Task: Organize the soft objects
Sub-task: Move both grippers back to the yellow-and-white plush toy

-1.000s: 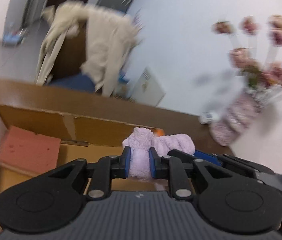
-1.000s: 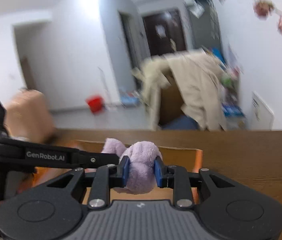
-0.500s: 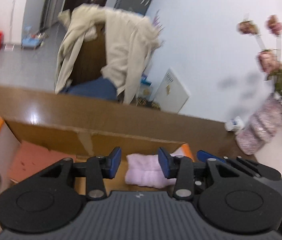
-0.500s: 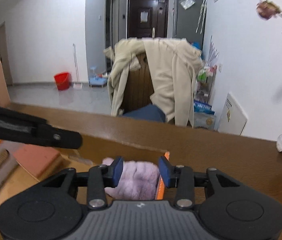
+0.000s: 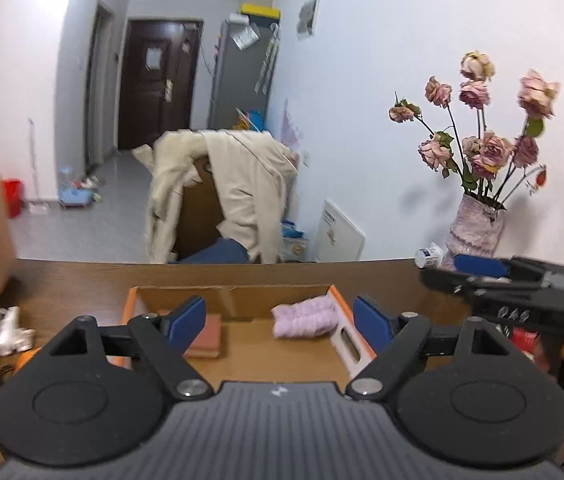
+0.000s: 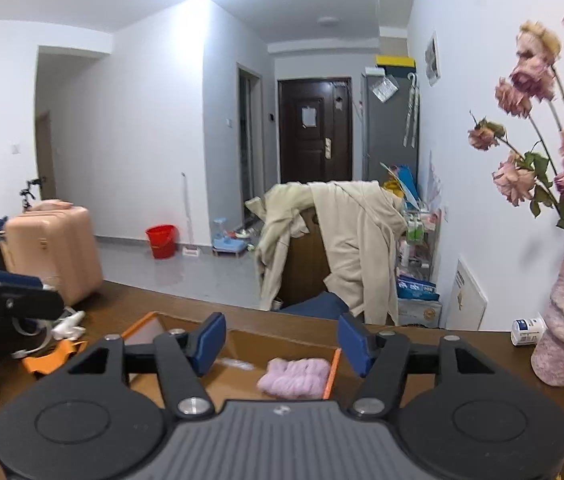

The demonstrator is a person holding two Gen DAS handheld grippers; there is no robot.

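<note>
Folded lilac plush cloth (image 5: pixel 305 316) dropped in the cardboard box's (image 5: pixel 242 298) far right corner.

Lies crosswise, ahead of and below left gripper (image 5: pixel 280 316) and right gripper (image 6: pixel 282 344); both just spread, empty, about equally near.

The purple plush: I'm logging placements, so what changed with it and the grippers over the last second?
Both grippers let go: the left gripper and right gripper have just been opening, with nothing between them, and pulled back upward. The purple plush now lies in the cardboard box. The box and brown table stayed put.
</note>
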